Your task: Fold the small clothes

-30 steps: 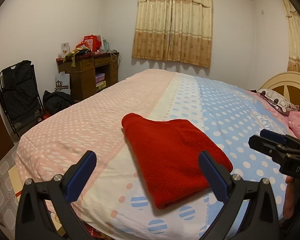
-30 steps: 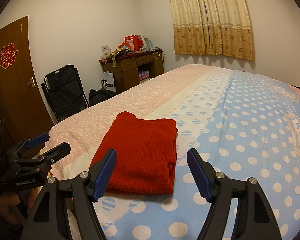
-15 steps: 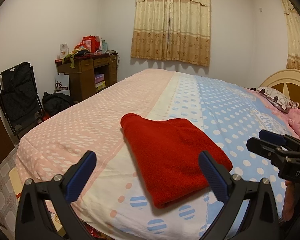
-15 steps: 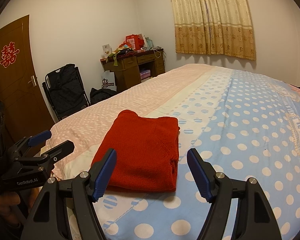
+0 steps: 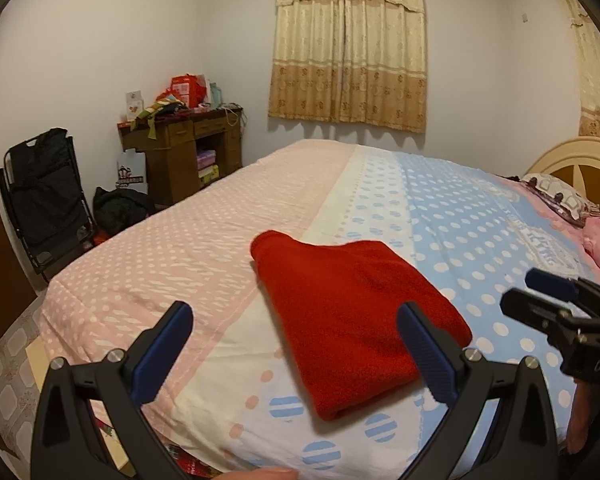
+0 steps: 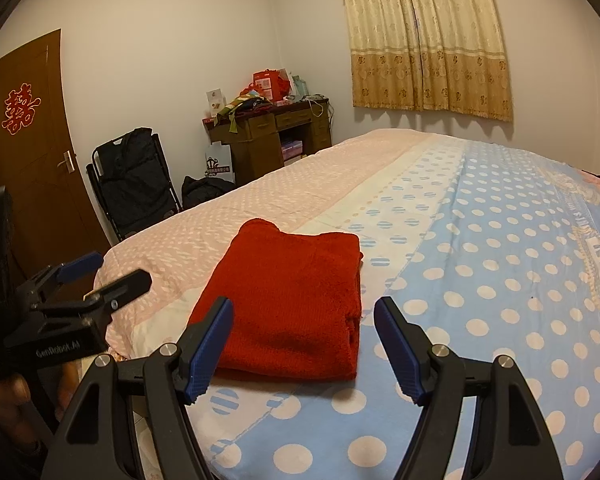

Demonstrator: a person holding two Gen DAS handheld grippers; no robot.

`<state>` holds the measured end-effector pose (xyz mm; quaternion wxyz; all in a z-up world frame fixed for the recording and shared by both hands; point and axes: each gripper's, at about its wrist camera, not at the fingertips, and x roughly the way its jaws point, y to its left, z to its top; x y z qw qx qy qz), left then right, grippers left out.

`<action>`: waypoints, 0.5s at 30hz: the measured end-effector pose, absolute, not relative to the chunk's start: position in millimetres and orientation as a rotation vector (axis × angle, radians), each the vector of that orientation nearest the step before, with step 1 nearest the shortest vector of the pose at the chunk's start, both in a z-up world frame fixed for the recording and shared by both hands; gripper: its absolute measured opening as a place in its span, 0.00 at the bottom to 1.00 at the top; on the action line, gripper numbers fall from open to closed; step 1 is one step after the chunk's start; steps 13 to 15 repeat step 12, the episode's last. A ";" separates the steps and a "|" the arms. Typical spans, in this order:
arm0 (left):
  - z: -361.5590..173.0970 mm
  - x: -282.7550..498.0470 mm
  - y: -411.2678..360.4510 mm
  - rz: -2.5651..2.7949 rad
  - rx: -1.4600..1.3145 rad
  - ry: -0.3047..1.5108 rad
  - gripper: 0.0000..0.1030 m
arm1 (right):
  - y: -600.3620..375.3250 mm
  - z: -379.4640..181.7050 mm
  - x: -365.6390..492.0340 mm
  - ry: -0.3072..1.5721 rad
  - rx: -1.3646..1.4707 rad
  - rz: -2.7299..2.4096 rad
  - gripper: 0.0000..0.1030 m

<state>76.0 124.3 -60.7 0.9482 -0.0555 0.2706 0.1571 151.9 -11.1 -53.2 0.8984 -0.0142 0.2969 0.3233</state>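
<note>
A red knit garment (image 5: 352, 316) lies folded into a flat rectangle near the front edge of the bed; it also shows in the right wrist view (image 6: 288, 300). My left gripper (image 5: 296, 344) is open and empty, held back from the garment's near edge. My right gripper (image 6: 304, 344) is open and empty, just in front of the garment's near right corner. Each gripper shows in the other's view: the right one at the far right (image 5: 560, 304), the left one at the far left (image 6: 96, 280).
The bed (image 5: 460, 216) has a pink and blue dotted quilt. A pillow (image 5: 560, 198) and headboard (image 5: 572, 156) are at the right. A wooden desk (image 6: 268, 136), a black folding chair (image 6: 136, 184) and a brown door (image 6: 24, 152) stand along the left wall.
Both grippers have drawn back slightly from the garment and stayed open. The garment has not moved.
</note>
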 end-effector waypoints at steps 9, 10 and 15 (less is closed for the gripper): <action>-63.5 76.2 130.9 0.351 -0.103 0.545 1.00 | -5.7 -55.1 147.2 0.619 -0.048 0.688 0.71; -64.2 76.9 129.2 0.352 -0.089 0.545 1.00 | -5.7 -55.2 147.1 0.619 -0.047 0.688 0.71; -64.8 78.1 127.8 0.343 -0.088 0.549 1.00 | -5.5 -55.1 146.9 0.620 -0.046 0.686 0.71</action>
